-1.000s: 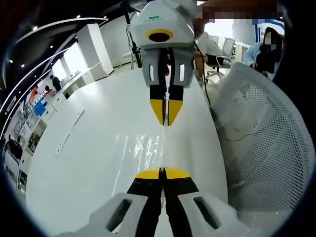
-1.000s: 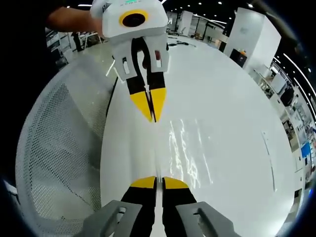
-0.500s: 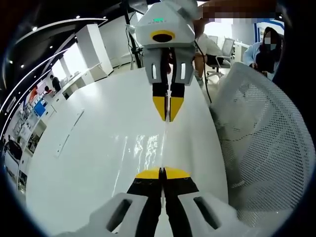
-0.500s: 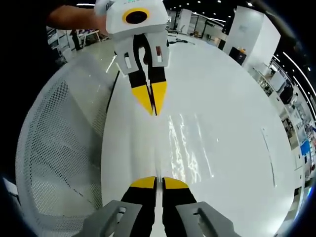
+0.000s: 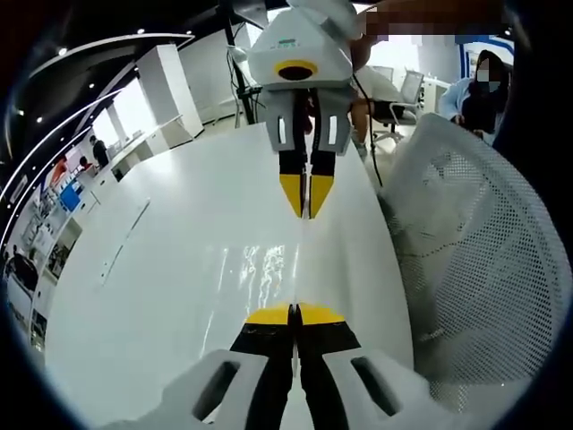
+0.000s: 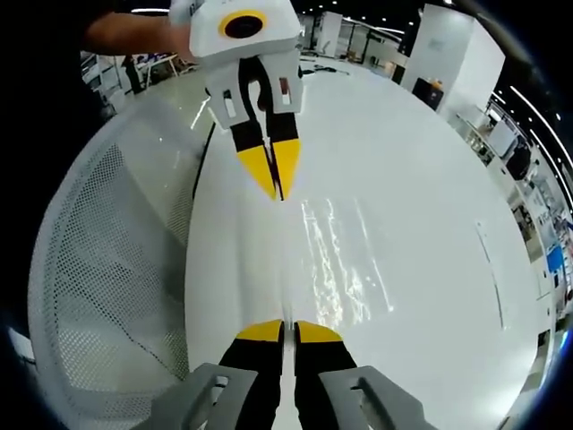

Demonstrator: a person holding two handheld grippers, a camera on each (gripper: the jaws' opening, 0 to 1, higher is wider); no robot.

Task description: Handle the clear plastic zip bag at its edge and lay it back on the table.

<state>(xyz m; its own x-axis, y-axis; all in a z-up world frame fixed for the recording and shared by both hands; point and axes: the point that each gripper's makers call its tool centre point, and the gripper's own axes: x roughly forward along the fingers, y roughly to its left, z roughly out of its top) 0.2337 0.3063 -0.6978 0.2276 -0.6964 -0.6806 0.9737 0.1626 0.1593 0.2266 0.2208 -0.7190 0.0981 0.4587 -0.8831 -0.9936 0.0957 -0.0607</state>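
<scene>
The clear bag (image 5: 269, 273) was stretched edge-on between the two grippers above the white worktop (image 5: 170, 260), its film showing mainly as glints and a thin line running from one pair of fingers to the other. In the left gripper view, the left gripper (image 5: 295, 312) had its yellow-tipped fingers pressed together on the near edge of the bag, while the right gripper (image 5: 306, 213) faced it, fingers likewise closed on the far edge. The right gripper view showed the same from the other end: right gripper (image 6: 288, 327) near, left gripper (image 6: 277, 193) beyond, the bag (image 6: 336, 260) between. A white mesh chair (image 5: 474, 251) stood beside the worktop.
</scene>
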